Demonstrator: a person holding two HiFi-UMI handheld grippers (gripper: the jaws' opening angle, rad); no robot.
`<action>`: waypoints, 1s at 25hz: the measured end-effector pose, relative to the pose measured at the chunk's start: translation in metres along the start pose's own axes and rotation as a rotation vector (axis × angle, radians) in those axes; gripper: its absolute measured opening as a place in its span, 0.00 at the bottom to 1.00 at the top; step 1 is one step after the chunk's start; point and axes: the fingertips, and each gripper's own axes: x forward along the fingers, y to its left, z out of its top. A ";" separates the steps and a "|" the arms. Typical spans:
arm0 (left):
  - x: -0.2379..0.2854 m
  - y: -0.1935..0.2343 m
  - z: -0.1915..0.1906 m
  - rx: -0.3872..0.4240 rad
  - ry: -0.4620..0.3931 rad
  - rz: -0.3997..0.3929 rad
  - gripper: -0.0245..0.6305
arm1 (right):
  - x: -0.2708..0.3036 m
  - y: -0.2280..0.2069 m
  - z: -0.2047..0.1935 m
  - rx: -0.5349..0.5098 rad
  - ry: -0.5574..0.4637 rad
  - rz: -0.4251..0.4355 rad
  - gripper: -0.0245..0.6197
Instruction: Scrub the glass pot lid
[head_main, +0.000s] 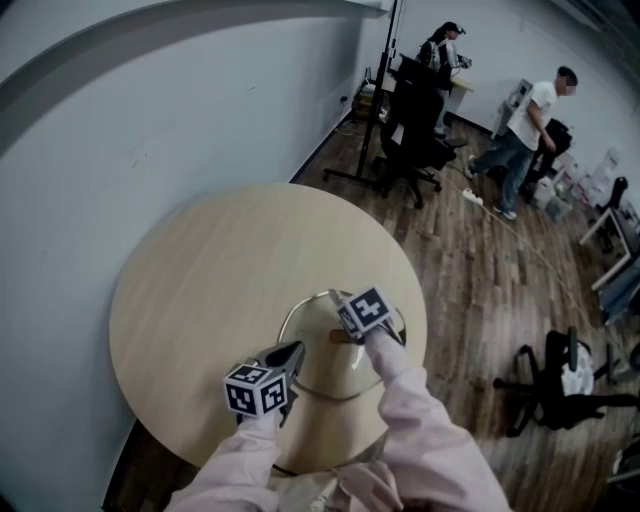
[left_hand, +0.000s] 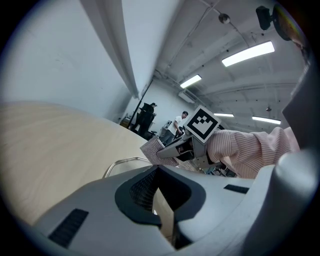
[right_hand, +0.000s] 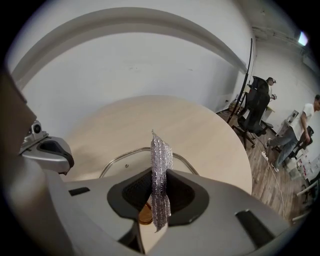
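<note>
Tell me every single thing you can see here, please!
table: one, pale wood, round, next to the wall
wall: one, whitish, behind the table
glass pot lid: one, clear with a metal rim, on the table's near side
knob: one, brown, middle of the lid
scrub pad: one, silvery, pinched upright above the lid
floor: one, brown wood, right of the table
office chairs: two, black, on the floor
pole stand: one, black, by the wall
people: two, far back in the room
left gripper: one, grey, seems pinched on the lid's near rim
right gripper: one, grey, shut on the scrub pad
sleeves: two, pink striped, nearest the camera
</note>
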 end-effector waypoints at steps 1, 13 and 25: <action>0.000 0.000 -0.001 -0.001 0.001 0.001 0.03 | 0.002 0.000 -0.001 -0.011 0.014 -0.005 0.17; 0.000 0.007 -0.007 -0.012 0.003 0.025 0.03 | 0.020 0.008 -0.010 -0.032 0.148 0.002 0.17; -0.003 0.013 -0.012 -0.026 0.011 0.042 0.03 | 0.027 0.020 -0.008 -0.042 0.181 0.018 0.17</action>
